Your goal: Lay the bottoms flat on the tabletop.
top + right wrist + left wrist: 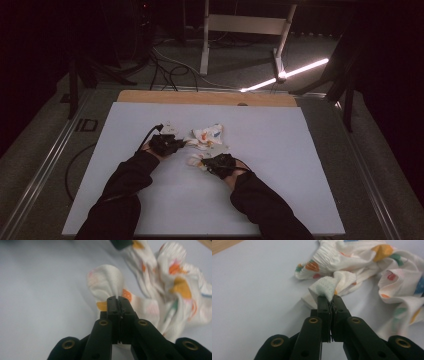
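A small white garment (206, 137) printed with coloured spots lies crumpled near the middle of the white worktop (280, 190), between the person's two hands. The left tongs (331, 298) are clamped together on a pinch of its edge, close to the gathered elastic band, with the bulk of the cloth spreading away ahead and to the right in the left gripper view. The right tongs (117, 299) are likewise shut on a bunched fold at the near side. Seen from above, the cloth runs between the two grips, so drawing the hands apart would probably stretch it out flat along that line.
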